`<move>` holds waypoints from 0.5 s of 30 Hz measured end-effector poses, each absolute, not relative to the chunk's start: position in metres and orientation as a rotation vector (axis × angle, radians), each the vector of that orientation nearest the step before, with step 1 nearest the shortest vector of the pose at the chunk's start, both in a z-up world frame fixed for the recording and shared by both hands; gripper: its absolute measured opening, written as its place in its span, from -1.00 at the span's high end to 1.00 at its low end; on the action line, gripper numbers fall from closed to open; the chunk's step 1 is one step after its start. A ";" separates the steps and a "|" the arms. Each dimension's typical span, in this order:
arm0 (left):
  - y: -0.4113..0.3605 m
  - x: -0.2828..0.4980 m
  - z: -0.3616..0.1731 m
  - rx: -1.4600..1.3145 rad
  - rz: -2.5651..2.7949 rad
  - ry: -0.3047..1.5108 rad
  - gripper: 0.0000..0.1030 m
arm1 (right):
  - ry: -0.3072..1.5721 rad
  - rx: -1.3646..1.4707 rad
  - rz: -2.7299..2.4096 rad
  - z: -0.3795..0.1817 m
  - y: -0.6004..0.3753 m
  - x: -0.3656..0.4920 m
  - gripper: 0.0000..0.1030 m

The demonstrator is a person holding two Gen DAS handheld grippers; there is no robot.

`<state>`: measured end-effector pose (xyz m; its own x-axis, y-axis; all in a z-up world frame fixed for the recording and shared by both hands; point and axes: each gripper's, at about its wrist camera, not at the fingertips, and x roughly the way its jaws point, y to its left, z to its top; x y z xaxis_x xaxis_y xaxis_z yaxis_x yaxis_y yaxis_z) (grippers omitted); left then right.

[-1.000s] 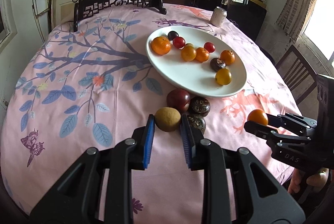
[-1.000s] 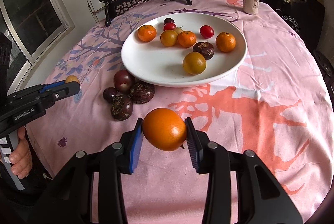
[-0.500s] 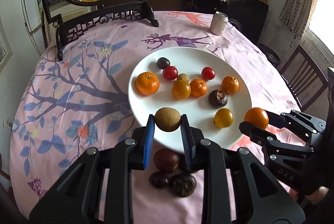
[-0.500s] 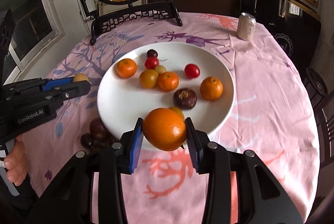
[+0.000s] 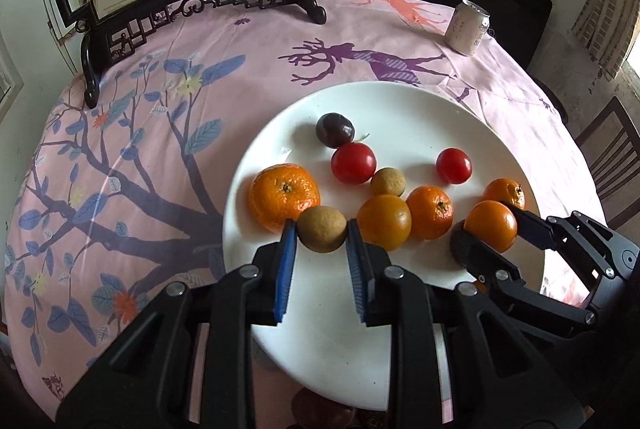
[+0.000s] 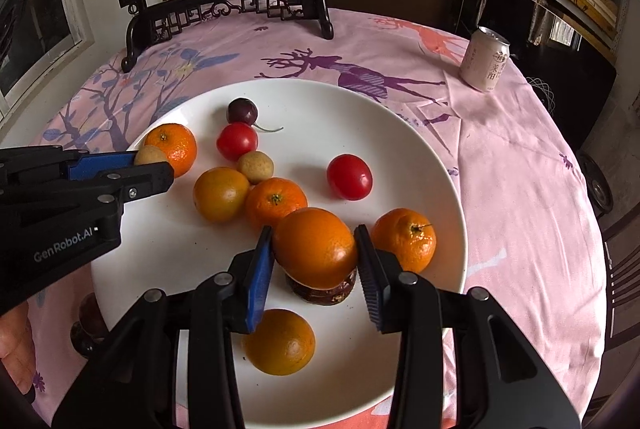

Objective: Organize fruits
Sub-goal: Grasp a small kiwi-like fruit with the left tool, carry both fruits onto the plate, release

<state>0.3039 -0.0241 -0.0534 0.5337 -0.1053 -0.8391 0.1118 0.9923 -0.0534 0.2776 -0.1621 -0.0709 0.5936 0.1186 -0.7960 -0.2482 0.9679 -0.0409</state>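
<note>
A white plate holds several fruits: tangerines, red tomatoes, a dark plum and a small tan longan. My left gripper is shut on a tan longan and holds it above the plate's left part, next to a large tangerine. My right gripper is shut on an orange and holds it above a dark brown fruit on the plate. It also shows in the left wrist view, as the left gripper does in the right wrist view.
A drink can stands at the table's far right. A black carved stand with a round deer picture is at the far edge. Dark fruits lie on the pink cloth left of the plate. Chairs stand at the right.
Both grippers have moved forward over the plate with their fruits still held. The dark fruits on the cloth have dropped out of the left wrist view's centre.
</note>
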 end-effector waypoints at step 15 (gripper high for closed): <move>0.011 0.179 -0.006 -0.032 -0.088 0.815 -0.20 | 0.852 -0.048 0.282 -0.034 -0.179 0.155 -0.11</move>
